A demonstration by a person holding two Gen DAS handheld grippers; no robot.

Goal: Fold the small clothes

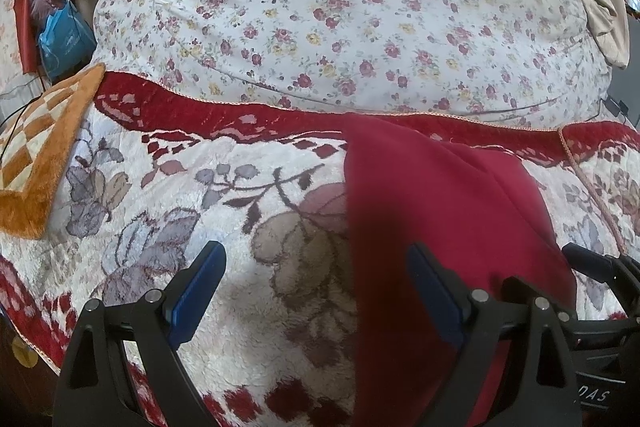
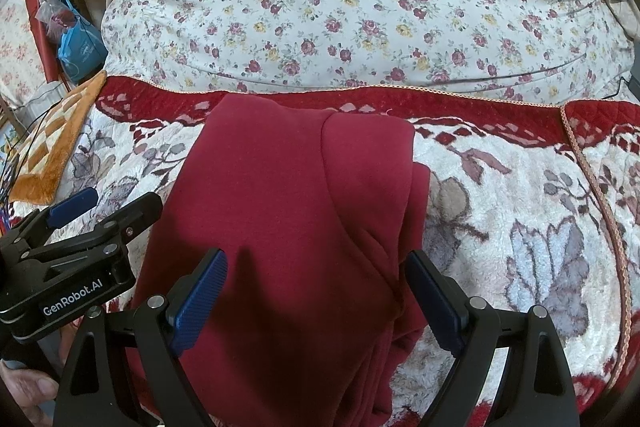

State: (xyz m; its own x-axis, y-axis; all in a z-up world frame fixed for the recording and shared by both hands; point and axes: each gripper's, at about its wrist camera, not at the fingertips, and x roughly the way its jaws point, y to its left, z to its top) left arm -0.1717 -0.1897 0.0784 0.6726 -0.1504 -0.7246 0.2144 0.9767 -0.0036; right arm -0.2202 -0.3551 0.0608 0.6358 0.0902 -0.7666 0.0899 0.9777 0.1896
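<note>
Between the spread, empty jaws of the right gripper [image 2: 316, 297] lies the red garment [image 2: 296, 211], already doubled lengthwise on the floral blanket [image 2: 540, 227]; the left gripper [image 1: 316, 291] gapes too, the cloth's edge under its finger at three o'clock; a further fold seems due, so the near hem wants pinching and carrying toward twelve o'clock.

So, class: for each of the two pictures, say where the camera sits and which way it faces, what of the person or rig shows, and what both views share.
Left wrist view: on the left gripper, facing forward and down at the fleece blanket; jaws open; the right gripper shows at its edge.
Right wrist view: on the right gripper, over the red garment; jaws open; a fingertip shows.
Shared: garment, blanket, floral quilt.
</note>
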